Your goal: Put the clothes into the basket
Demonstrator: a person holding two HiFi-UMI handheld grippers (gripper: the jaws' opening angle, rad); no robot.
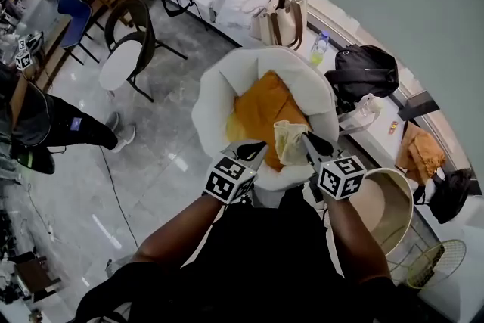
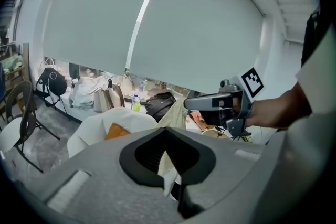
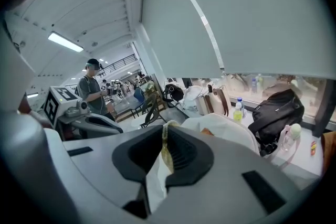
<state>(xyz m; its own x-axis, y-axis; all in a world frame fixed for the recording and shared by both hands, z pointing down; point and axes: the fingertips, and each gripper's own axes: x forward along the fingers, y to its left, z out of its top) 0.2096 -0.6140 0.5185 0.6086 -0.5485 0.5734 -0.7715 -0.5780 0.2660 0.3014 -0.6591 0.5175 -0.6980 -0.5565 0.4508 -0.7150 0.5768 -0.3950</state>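
Item 1. My left gripper (image 1: 255,151): jaws clenched on a fold of a pale yellow cloth garment (image 1: 290,141).

Item 2. My right gripper (image 1: 309,140): jaws likewise pinched tight on the same garment, on a ribbed hem. The garment hangs slack between the two grippers, over the front edge of the armchair seat and outside the basket.

Item 3. White padded armchair (image 1: 219,87), directly beyond the grippers. An orange cloth garment (image 1: 261,110) lies spread across its seat, reaching up the backrest.

Item 4. Round beige basket (image 1: 404,189) with a pale rim, upright on the floor just right of the armchair's front corner, beside my right forearm. I see no garment in the part of it that shows.

Item 5. Black metal chair with a white seat (image 1: 121,64), on the floor left of the armchair.

Item 6. White window ledge (image 1: 333,20), beyond the armchair: a beige handbag (image 1: 278,20), a yellow-green plastic bottle (image 1: 319,49) and a black backpack (image 1: 363,72) stand along it.
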